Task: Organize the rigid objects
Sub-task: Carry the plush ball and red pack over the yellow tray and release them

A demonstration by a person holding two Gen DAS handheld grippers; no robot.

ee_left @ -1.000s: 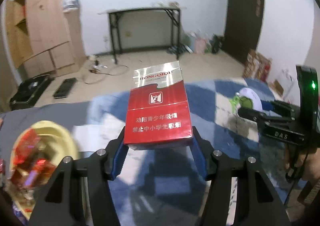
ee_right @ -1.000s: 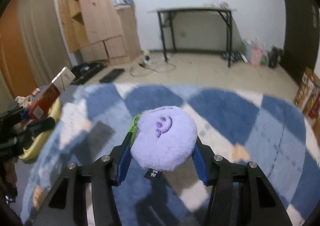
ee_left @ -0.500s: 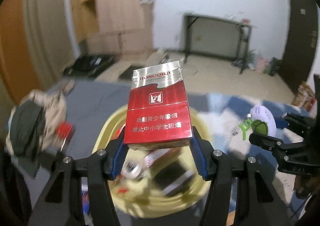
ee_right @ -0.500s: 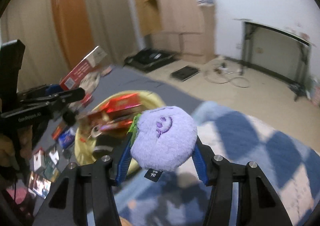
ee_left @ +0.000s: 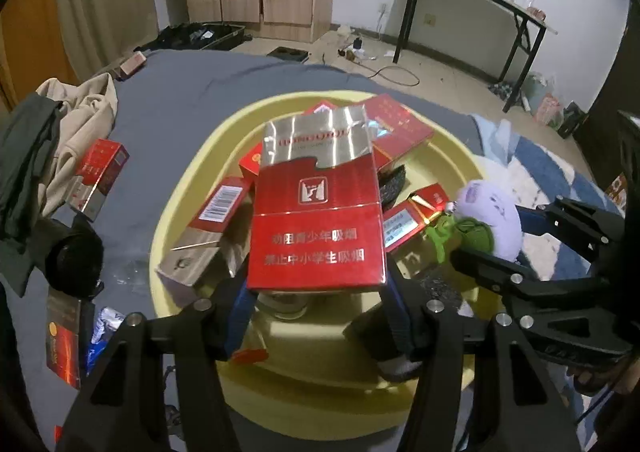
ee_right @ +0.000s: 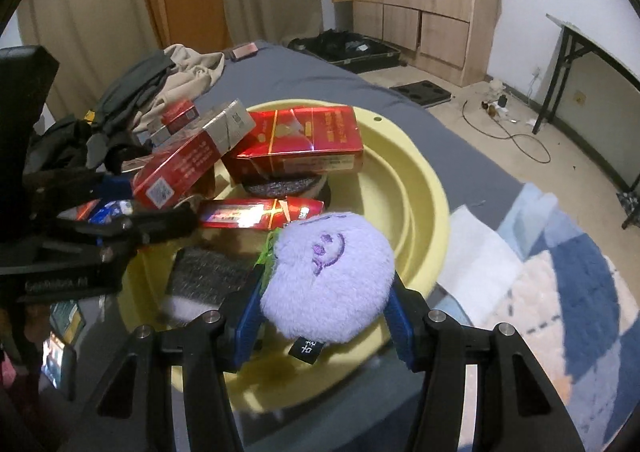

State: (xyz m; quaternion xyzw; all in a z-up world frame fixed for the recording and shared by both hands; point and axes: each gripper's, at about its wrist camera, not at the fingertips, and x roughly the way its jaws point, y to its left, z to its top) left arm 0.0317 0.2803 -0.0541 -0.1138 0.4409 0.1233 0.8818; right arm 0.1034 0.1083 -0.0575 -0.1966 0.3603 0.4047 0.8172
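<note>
My left gripper (ee_left: 318, 300) is shut on a red and silver cigarette pack (ee_left: 318, 208) and holds it upright above the yellow basin (ee_left: 192, 188). It shows from the side in the right wrist view (ee_right: 184, 168). My right gripper (ee_right: 326, 316) is shut on a purple plush toy (ee_right: 328, 276) over the basin's (ee_right: 424, 220) near right part; the toy also shows in the left wrist view (ee_left: 494, 224). The basin holds several red cigarette packs (ee_right: 296, 144) and dark flat things.
The basin sits on a grey bed sheet (ee_left: 172, 92). Loose packs (ee_left: 100, 176), a black round object (ee_left: 74, 256) and a heap of clothes (ee_left: 52, 132) lie left of it. A blue checked blanket (ee_right: 580, 292) lies to the right. Floor, cupboards and a black table lie beyond.
Both grippers have swung left from the blue blanket to above the yellow basin, each still holding its object. They are now lower and closer to the basin.
</note>
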